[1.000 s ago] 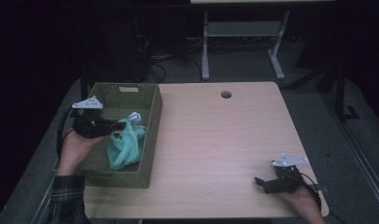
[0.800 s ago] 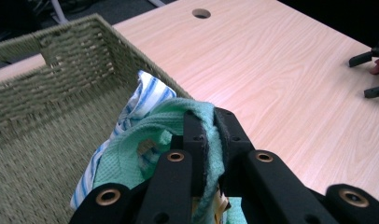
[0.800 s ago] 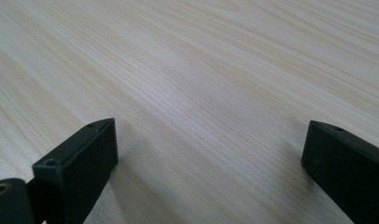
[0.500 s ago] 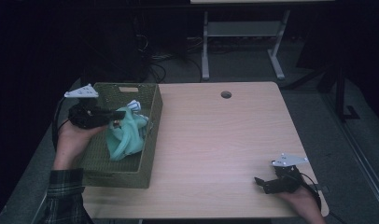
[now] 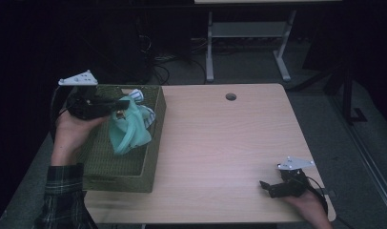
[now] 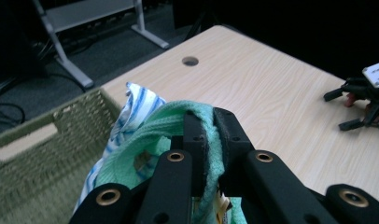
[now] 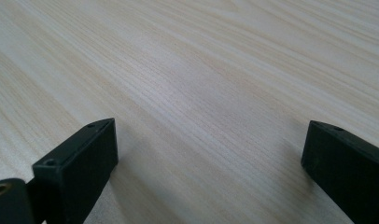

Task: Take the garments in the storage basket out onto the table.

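Left gripper: jaws pinched on a fold of the green cloth, seen close up in the left gripper view with the fabric squeezed between the black pads.
Green cloth: hung down from the jaws, over the basket, its lower end inside the basket's walls.
Striped cloth: white and blue, bunched just beyond the jaws against the green cloth.
Basket: woven, olive, under and ahead of the left gripper, on the table at its left edge.
Right gripper: well apart from the left one, low over the table's near right corner; jaws spread wide, nothing between them but bare wood.
Left hand: held its gripper above the basket's left rim.
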The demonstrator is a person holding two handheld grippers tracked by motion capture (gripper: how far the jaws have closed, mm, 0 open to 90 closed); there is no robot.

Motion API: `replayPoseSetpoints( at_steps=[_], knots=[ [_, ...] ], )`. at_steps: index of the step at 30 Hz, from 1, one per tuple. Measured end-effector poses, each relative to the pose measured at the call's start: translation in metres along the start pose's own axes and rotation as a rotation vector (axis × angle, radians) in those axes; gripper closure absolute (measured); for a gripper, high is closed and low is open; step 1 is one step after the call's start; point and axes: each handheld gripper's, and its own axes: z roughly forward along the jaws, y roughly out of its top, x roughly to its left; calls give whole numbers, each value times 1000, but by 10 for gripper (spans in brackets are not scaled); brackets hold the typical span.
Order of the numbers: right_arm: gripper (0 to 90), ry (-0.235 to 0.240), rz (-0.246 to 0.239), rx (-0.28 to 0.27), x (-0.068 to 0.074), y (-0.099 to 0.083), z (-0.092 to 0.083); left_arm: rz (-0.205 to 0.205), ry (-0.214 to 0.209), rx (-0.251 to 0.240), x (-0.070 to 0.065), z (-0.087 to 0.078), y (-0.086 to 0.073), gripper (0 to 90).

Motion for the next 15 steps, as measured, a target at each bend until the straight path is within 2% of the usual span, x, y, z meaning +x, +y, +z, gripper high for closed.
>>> replayPoseSetpoints(
  at_steps=[6,11,15],
  knots=[
    [32,0,0,0,0,0,0,17,-17,-22,-8,3,11,833],
    [32,0,0,0,0,0,0,21,-41,-28,-13,10,14,833],
    [32,1,0,0,0,0,0,23,-44,-30,-19,16,17,833]
  ],
)
